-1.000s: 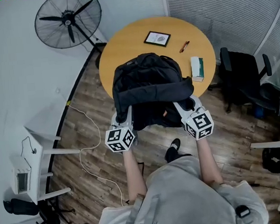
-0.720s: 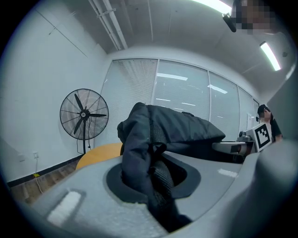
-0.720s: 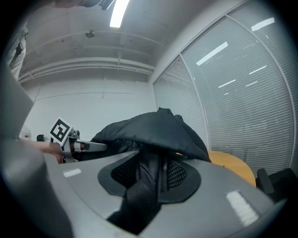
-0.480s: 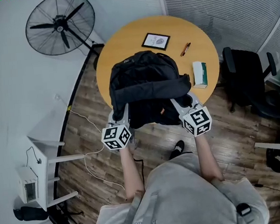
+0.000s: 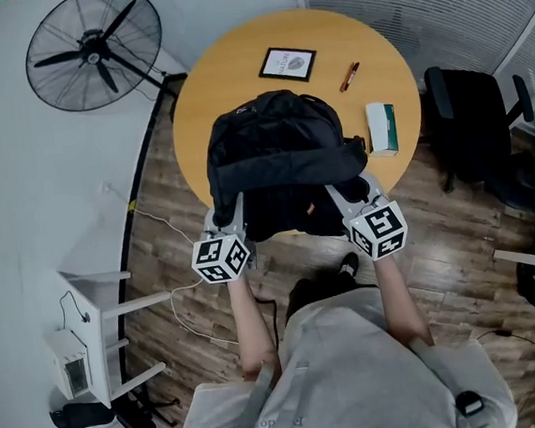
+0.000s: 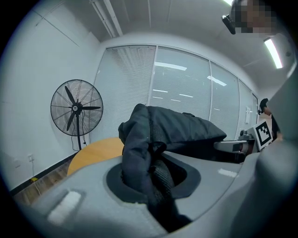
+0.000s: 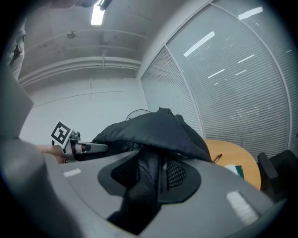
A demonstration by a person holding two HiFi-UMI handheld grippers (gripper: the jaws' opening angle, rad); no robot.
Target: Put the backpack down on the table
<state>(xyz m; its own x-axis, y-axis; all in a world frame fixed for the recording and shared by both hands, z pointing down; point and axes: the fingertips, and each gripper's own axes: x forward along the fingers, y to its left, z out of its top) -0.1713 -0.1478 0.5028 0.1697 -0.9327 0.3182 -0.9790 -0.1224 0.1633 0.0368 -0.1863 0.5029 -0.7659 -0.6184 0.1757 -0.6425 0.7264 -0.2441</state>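
Head view: backpack (image 5: 276,151) held over the near edge of the round table (image 5: 226,81), with frame (image 5: 287,63), pen (image 5: 349,76) and box (image 5: 382,129) beyond. Left hand-held gripper (image 5: 227,212) and right hand-held gripper (image 5: 349,199) each clamp its straps.

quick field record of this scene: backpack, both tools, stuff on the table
backpack: black, held over the near edge of the table; contact with it unclear
left tool: shut on a backpack strap
right tool: shut on a backpack strap
also on table: framed picture, pen, small box
around: standing fan, office chair
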